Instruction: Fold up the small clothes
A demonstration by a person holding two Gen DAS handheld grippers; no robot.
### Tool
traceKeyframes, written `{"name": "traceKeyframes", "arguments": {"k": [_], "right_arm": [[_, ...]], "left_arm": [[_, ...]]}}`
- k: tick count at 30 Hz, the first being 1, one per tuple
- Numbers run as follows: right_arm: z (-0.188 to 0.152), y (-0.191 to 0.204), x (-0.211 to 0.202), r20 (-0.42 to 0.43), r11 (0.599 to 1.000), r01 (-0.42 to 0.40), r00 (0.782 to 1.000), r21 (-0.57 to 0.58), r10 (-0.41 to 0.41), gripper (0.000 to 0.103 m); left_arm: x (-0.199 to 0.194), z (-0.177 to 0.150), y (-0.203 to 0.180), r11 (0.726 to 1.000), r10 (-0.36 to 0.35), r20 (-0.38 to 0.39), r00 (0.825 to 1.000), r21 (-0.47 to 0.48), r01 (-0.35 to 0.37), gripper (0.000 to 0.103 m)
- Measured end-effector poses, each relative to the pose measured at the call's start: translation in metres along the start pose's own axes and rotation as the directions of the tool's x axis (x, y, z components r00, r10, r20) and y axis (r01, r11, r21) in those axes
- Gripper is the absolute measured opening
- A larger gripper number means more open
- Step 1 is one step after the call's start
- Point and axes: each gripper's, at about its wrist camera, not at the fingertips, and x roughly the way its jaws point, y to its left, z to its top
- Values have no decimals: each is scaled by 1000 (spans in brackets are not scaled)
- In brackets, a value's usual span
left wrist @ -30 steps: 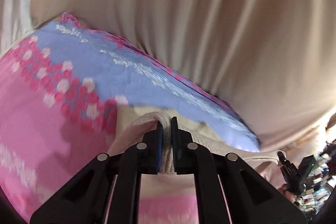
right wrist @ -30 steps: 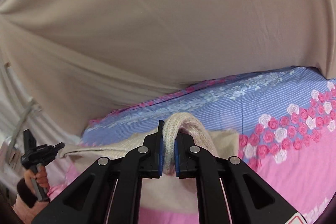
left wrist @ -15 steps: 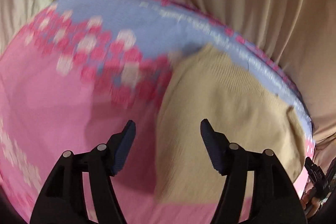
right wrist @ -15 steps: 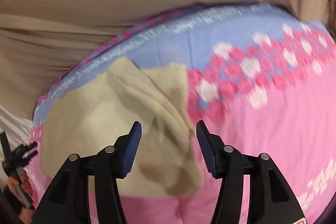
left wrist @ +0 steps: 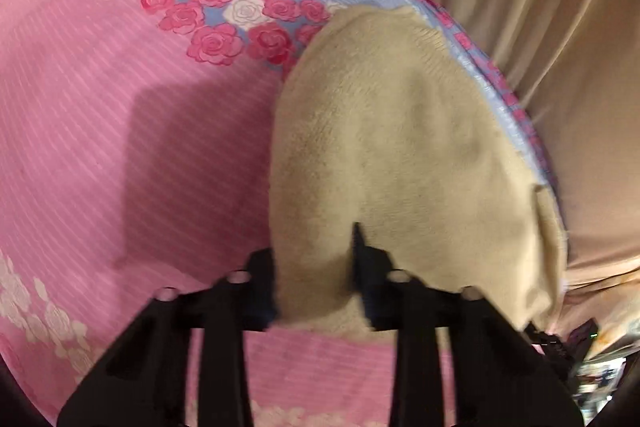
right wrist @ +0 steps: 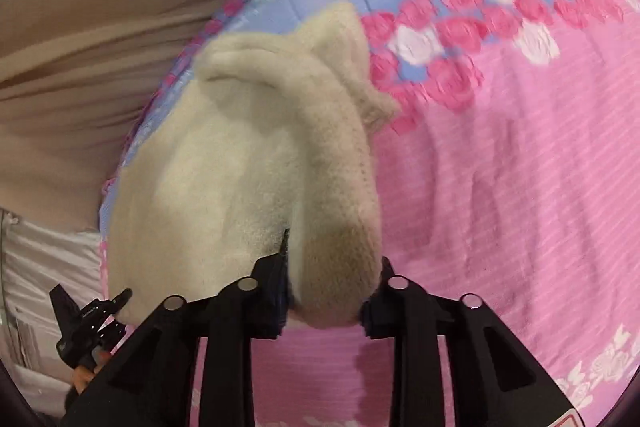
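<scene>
A second before, each gripper had been clamped on a bunched edge of the cream knit garment [left wrist: 400, 155] and held it up off the bed; half a second later both had let go and the garment had dropped flat. At this moment the left gripper [left wrist: 314, 275] stood with its jaws part-way apart, straddling the near left corner of the garment, the cloth lying between the fingers but not visibly pinched. The right gripper [right wrist: 332, 279] matched it at the near right corner, its jaws likewise apart around the thick rolled edge there. The garment lay on the pink floral bedsheet [left wrist: 120, 147], its far edge reaching the blue band of the sheet close to the beige curtain [left wrist: 540, 27] beyond the bed. In the right wrist view the right side of the garment showed a doubled, ridged layer with a small flap sticking up at the far end, so the fold looked laid but untidy. Judging from this, one fold had just been set down and released, and the grippers seemed placed to take the near edge for another fold; whether they were closing could not be told from the blur.
</scene>
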Motion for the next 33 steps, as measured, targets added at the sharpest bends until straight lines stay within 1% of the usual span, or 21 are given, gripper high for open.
{"name": "traceKeyframes", "arguments": {"k": [2, 5, 7, 10, 13, 14, 15, 17, 18, 19, 20, 21, 23, 25, 26, 27, 28, 29, 30, 32, 33], "right_arm": [[-2, 10, -20, 19, 998, 23, 1000, -57, -22, 20], [-16, 13, -55, 18, 992, 39, 999, -122, -37, 19], [-35, 10, -76, 0, 984, 79, 997, -161, -80, 19], [-74, -7, -96, -78, 981, 111, 989, -161, -125, 21], [-120, -36, -96, -199, 977, 150, 963, -151, -179, 29], [-131, -46, -96, -203, 967, 205, 951, -151, -233, 30], [-135, -52, -100, -190, 958, 253, 942, -136, -275, 30], [-127, -56, -128, -89, 950, 303, 947, -76, -309, 29], [-120, -46, -141, -28, 942, 323, 945, -94, -327, 28], [-110, -26, -150, 23, 930, 326, 945, -172, -327, 20], [-101, -5, -150, 34, 917, 309, 950, -253, -311, 16], [-95, 10, -145, 25, 906, 291, 954, -308, -298, 15], [-87, 49, -114, -61, 880, 197, 967, -432, -246, 13], [-81, 72, -71, -122, 846, 131, 967, -517, -224, 12], [-74, 79, -50, -131, 818, 137, 959, -559, -250, 8], [-74, 78, -43, -102, 786, 178, 951, -592, -292, 7], [-55, 77, -29, -33, 762, 268, 934, -589, -354, 7], [-31, 69, -26, 30, 770, 344, 920, -538, -391, 7], [-8, 58, -32, 87, 795, 411, 904, -445, -419, 8], [17, 47, -58, 171, 835, 449, 893, -317, -416, 13], [19, 44, -73, 194, 853, 437, 898, -285, -395, 16]], "left_arm": [[-19, -2, -2, 999, -33, 3, 999, 6, 33, 20], [-43, -15, -5, 998, -47, -27, 999, 45, 48, 20], [-56, -35, -1, 997, -36, -66, 997, 71, 40, 20], [-69, -79, 14, 996, -17, -143, 990, 79, 29, 20], [-72, -129, 39, 995, 56, -198, 979, 88, -39, 25], [-73, -142, 45, 991, 111, -198, 974, 101, -93, 25], [-77, -146, 48, 990, 123, -189, 974, 92, -108, 25], [-91, -144, 43, 991, 119, -148, 982, 81, -108, 24], [-103, -135, 31, 988, 124, -96, 988, 104, -114, 23], [-114, -129, 20, 985, 116, -47, 992, 133, -109, 24], [-120, -119, 2, 977, 111, 14, 994, 181, -112, 24], [-118, -111, -11, 970, 109, 35, 993, 213, -114, 26], [-96, -98, -42, 949, 90, 41, 995, 300, -98, 26], [-67, -93, -56, 931, 112, 25, 993, 345, -114, 27], [-49, -93, -59, 921, 153, 21, 988, 358, -150, 28], [-27, -90, -59, 904, 216, 13, 976, 375, -205, 28], [-15, -88, -55, 888, 274, 23, 961, 378, -263, 28], [-8, -86, -50, 889, 281, 32, 959, 368, -273, 29], [-10, -84, -47, 901, 254, 61, 965, 347, -260, 29], [-20, -84, -44, 907, 267, 72, 961, 320, -276, 28], [-25, -84, -44, 908, 275, 89, 957, 304, -289, 27]]}}
